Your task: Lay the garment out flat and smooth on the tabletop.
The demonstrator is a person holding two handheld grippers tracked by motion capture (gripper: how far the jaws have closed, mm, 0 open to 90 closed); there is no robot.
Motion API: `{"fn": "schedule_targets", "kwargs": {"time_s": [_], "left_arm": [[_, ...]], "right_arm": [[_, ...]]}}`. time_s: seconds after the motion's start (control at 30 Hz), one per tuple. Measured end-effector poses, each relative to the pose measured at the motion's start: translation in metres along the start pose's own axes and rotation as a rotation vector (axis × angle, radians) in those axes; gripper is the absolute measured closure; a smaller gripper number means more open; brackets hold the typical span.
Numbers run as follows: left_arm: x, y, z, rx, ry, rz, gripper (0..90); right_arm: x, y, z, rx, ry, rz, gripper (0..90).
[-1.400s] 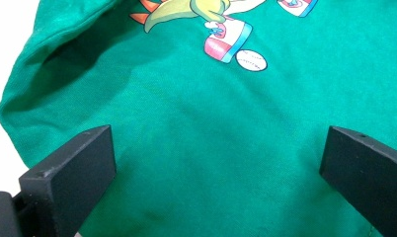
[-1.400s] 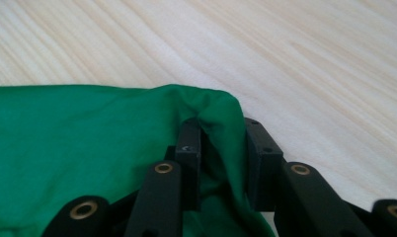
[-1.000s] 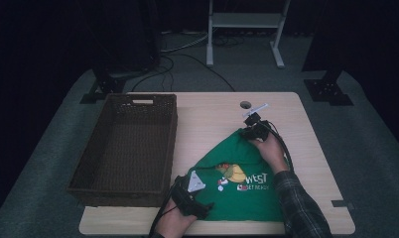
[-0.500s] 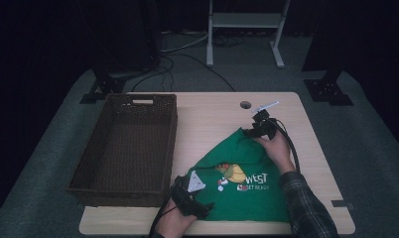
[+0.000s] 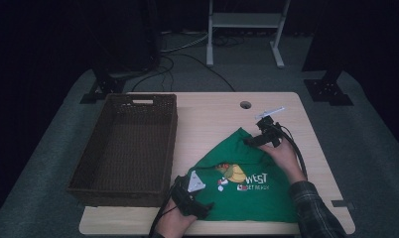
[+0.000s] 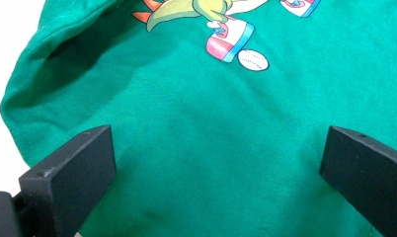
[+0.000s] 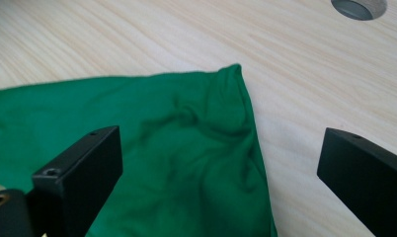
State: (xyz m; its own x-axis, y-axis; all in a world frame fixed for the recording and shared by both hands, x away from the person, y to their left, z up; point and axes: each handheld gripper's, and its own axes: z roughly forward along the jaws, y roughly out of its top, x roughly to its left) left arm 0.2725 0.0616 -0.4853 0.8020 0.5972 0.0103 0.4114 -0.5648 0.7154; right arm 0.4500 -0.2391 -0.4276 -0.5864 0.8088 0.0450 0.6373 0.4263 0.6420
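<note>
A green t-shirt (image 5: 257, 198) with a cartoon print and white lettering lies on the near right of the wooden table (image 5: 207, 119). My right gripper (image 5: 254, 140) is at its far corner, jaws wide apart. They have just been opening, and nothing is between them. In the right gripper view the right gripper (image 7: 218, 143) hovers over that corner of the t-shirt (image 7: 177, 128), which rests rumpled on the wood. My left gripper (image 5: 197, 201) is open at the shirt's near left edge. In the left gripper view the left gripper (image 6: 216, 143) stands over the green t-shirt (image 6: 211, 113), below the print.
A dark wicker basket (image 5: 138, 96) takes up the left side of the table. A round cable hole (image 5: 245, 105) sits beyond the shirt, the same cable hole (image 7: 358, 7) seen from the right gripper. Bare wood runs between basket and shirt. Cables and stand legs lie on the floor behind.
My right gripper has opened and let go of the shirt's far corner, then drawn a little to the right. The corner now rests on the table. The left gripper has stayed put.
</note>
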Motion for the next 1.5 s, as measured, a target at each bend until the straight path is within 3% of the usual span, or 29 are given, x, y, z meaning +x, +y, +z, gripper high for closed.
{"fn": "schedule_targets", "kwargs": {"time_s": [0.37,0.53,0.87,1.33,1.5], "left_arm": [[0.000,0.000,0.000,0.002,0.000,0.000,0.0],[0.000,0.000,0.000,0.001,0.001,0.001,0.0],[0.000,0.000,0.000,0.001,0.000,0.001,0.0],[0.000,0.000,0.000,0.001,0.001,0.001,0.0],[0.000,0.000,0.000,0.000,0.001,0.001,0.0]], "right_arm": [[0.005,-0.023,-0.026,-0.075,-0.008,0.008,0.0],[0.006,-0.038,-0.037,-0.088,-0.035,0.003,0.0],[0.013,-0.057,-0.051,-0.129,-0.035,-0.003,0.0],[0.023,-0.074,-0.052,-0.178,-0.029,0.006,0.0],[0.023,-0.081,-0.046,-0.171,-0.026,0.011,0.0]]}}
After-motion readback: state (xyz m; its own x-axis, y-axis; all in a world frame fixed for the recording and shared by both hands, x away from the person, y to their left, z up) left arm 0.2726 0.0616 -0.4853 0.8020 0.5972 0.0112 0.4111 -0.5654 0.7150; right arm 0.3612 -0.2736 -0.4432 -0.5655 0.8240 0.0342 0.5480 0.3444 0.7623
